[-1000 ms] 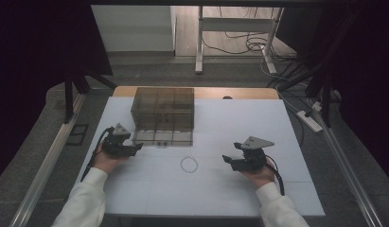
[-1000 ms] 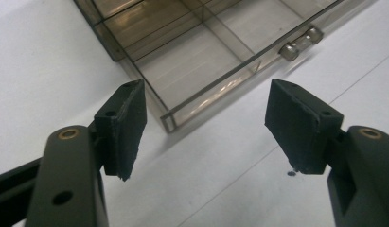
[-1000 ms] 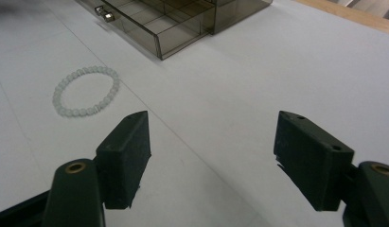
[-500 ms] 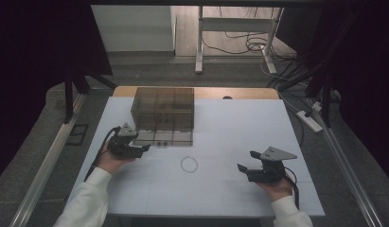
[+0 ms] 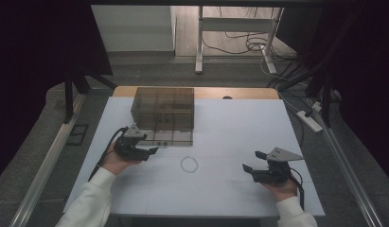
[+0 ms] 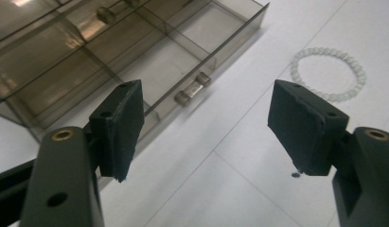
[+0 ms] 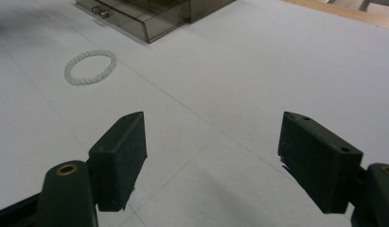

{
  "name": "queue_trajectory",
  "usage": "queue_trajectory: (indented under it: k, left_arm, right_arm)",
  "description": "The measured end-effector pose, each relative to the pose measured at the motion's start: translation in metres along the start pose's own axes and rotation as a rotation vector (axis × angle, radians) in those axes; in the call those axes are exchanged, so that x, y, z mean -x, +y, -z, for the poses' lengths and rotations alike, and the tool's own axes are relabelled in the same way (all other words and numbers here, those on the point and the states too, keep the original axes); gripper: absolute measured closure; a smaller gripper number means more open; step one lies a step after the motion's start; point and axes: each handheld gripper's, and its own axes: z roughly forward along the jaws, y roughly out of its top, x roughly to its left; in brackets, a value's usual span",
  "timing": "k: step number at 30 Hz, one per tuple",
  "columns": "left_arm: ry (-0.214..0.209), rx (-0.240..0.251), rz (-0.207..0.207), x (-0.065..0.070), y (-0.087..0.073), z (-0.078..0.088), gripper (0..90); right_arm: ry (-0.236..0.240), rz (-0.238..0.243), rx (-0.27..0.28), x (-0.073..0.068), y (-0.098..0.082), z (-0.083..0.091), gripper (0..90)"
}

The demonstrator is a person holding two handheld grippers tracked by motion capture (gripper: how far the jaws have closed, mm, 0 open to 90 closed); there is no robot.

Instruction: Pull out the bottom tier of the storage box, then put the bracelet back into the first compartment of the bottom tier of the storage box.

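A: At the table's centre, what lies between your hands?

B: The bead bracelet (image 5: 190, 164), flat on the white table (image 5: 230, 127), just at 6 o'clock of the smoky drawer box (image 5: 163, 113), whose bottom drawer (image 6: 149, 71) stands pulled out.

A: And your grippers?

B: Your left gripper (image 5: 152, 151), at 9 o'clock of the bracelet, has its jaws wide apart, holding nothing. Your right gripper (image 5: 251, 161), at 3 o'clock, likewise gapes with nothing in it.

Bright white table (image 5: 220, 189), dark surroundings, soft shadows, sharp focus
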Motion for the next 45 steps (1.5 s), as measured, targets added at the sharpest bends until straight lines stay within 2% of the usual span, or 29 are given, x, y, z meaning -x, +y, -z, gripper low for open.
queue_trajectory:
  k: [4, 7, 12, 22, 33, 40, 45]
  left_arm:
    - [-0.026, -0.007, 0.009, 0.003, 0.002, -0.002, 27.4]
    - [-0.055, 0.004, 0.021, 0.005, 0.005, -0.004, 27.1]
    - [-0.098, 0.012, 0.013, 0.012, 0.012, -0.006, 26.6]
    - [-0.12, 0.025, 0.013, 0.022, 0.019, -0.008, 24.7]
    - [-0.148, 0.029, -0.015, 0.032, 0.024, -0.008, 24.9]
    - [-0.17, 0.023, -0.039, 0.041, 0.027, -0.012, 24.9]
    - [-0.188, 0.016, -0.052, 0.046, 0.031, -0.016, 25.0]
  right_arm:
    - [0.0, 0.006, 0.002, 0.001, 0.0, -0.001, 24.3]
    - [0.005, 0.007, -0.003, 0.003, 0.0, -0.002, 24.3]
    - [0.016, 0.023, -0.01, 0.002, -0.001, -0.006, 24.4]
    - [0.027, 0.024, -0.016, 0.003, -0.003, -0.008, 24.3]
    - [0.011, 0.003, -0.009, 0.006, -0.004, -0.002, 24.4]
    - [-0.003, 0.004, -0.011, 0.003, -0.005, 0.003, 24.3]
    - [-0.007, -0.009, -0.02, 0.007, -0.009, 0.004, 24.3]
